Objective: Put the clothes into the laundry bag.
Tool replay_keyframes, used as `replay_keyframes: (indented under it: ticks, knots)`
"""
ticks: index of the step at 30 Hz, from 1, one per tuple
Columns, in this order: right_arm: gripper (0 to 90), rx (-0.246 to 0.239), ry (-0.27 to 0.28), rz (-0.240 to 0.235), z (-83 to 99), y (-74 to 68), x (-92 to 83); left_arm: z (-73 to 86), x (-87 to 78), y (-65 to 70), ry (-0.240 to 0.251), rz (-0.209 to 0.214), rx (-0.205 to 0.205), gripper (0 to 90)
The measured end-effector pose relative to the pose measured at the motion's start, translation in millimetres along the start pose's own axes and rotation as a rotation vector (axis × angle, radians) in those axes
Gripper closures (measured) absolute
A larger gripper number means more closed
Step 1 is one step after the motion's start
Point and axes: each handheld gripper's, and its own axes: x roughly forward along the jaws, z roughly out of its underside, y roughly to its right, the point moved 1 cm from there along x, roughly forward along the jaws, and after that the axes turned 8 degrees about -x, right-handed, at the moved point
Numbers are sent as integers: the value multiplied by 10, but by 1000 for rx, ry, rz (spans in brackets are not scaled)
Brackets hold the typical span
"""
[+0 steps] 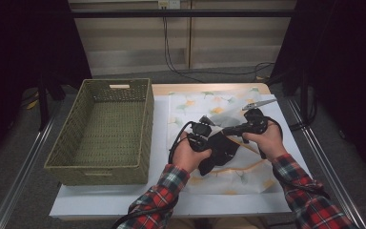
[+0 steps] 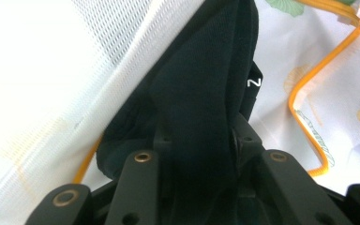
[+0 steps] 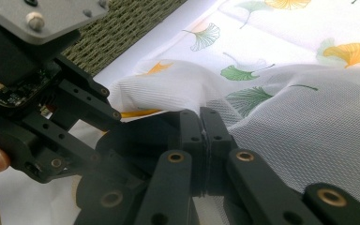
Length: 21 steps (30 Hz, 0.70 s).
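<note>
Wicker comes first on the left: a green basket (image 1: 106, 133) sits on the white table (image 1: 100, 202), its near wall at about seven o'clock from the table's middle and its handle slot at the far end. Just beside it, toward three o'clock, lies a white mesh laundry bag (image 1: 205, 102) printed with green and yellow leaves and edged with an orange zip (image 2: 309, 93).

A person in red plaid sleeves (image 1: 164, 193) reaches in from six o'clock, one tool in each hand. The left gripper (image 1: 201, 138) hangs over the middle of the bag, and its tongs are narrow, pinched on a dark cloth (image 1: 221, 150) that bunches between them. In the left gripper view this black cloth (image 2: 206, 89) rises from the jaws toward twelve o'clock, a small white mark on it at about two o'clock, with the mesh of the bag against its left side and the zip curling down at three o'clock.

The cloth itself sits on the bag, near the table's middle, between the two hands and touching both tools.

The right gripper (image 1: 228, 130) lies level and points toward nine o'clock, meeting the left one over the cloth. In the right gripper view its tongs (image 3: 200, 136) are pressed flat together, and a fold of white mesh (image 3: 168, 91) lies just past the tips; whether any fabric is caught between them I cannot tell. The left gripper's body (image 3: 42, 103) fills that view's ten o'clock side, with a corner of basket behind it.
</note>
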Motion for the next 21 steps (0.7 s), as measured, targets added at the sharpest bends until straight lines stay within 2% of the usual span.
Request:
replay_keyframes:
  ticks: [3, 5, 7, 10, 19, 21]
  knots:
    - [900, 1, 1, 0, -3, -1, -1, -25, 18, 9, 18, 0, -11, 703]
    - [900, 1, 1, 0, -4, -3, -2, -40, 24, 2, 12, -2, 0, 704]
    - [900, 1, 1, -1, -7, -4, -6, -47, 30, 14, 18, -7, -11, 704]
    - [900, 3, 4, -2, -11, -5, -9, -64, 36, 1, 22, -10, 5, 704]
    - [900, 1, 9, 2, -11, 5, -18, -126, 50, -29, 56, -13, -14, 705]
    - [900, 0, 10, 1, -9, 5, -14, -134, 50, -36, 68, -17, 2, 705]
